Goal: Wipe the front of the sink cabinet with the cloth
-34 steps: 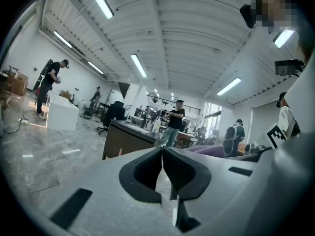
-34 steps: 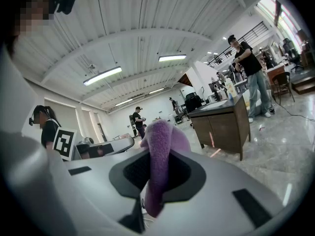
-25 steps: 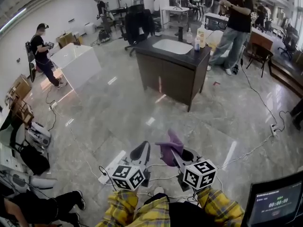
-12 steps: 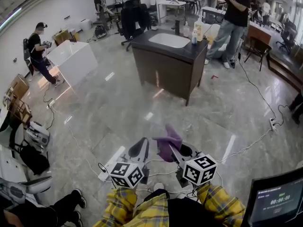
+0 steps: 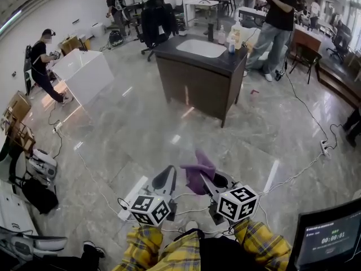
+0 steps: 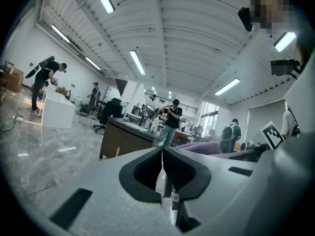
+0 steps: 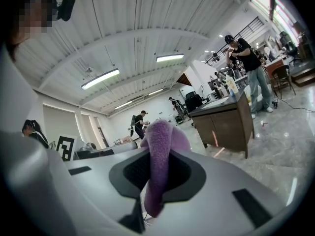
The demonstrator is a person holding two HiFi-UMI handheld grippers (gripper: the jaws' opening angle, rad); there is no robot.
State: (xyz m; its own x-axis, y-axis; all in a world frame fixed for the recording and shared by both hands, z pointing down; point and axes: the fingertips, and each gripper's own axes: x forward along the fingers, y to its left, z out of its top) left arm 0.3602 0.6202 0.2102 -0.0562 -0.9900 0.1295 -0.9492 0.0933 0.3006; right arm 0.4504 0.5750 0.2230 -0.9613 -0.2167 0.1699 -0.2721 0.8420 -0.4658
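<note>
Nearest: plaid sleeves (image 5: pixel 169 252), and a monitor (image 5: pixel 327 241) at the bottom right corner.

Left gripper (image 5: pixel 169 175): clenched, jaw tips touching, nothing between them.

Right gripper (image 5: pixel 206 179): clamped on the purple cloth (image 5: pixel 198 168). The cloth is pinched mid-length. In the right gripper view its long axis runs roughly vertical: a folded hump stands above the jaws and a tail droops below them. In the head view the free end flops forward and left, towards the cabinet.

The two grippers sit side by side, low and close to the body.

Floor clutter by the grippers: a white power strip (image 5: pixel 131 197) just left, thin wires under both, and a cable (image 5: pixel 293 176) running off to the right.

Marble floor (image 5: pixel 141 129) lies between the cloth and the cabinet (image 5: pixel 197 86), which are well apart. The cabinet is dark, its door face turned towards the grippers and its long axis running left-right, slightly diagonal. A sink (image 5: pixel 201 48) is set in its top, with bottles (image 5: pixel 231 38) at the back right corner.

Around it: a white counter (image 5: pixel 84 72) with a person (image 5: pixel 39 61) to the left, an office chair (image 5: pixel 155 21) behind, and another person (image 5: pixel 276 27) standing behind on the right.
</note>
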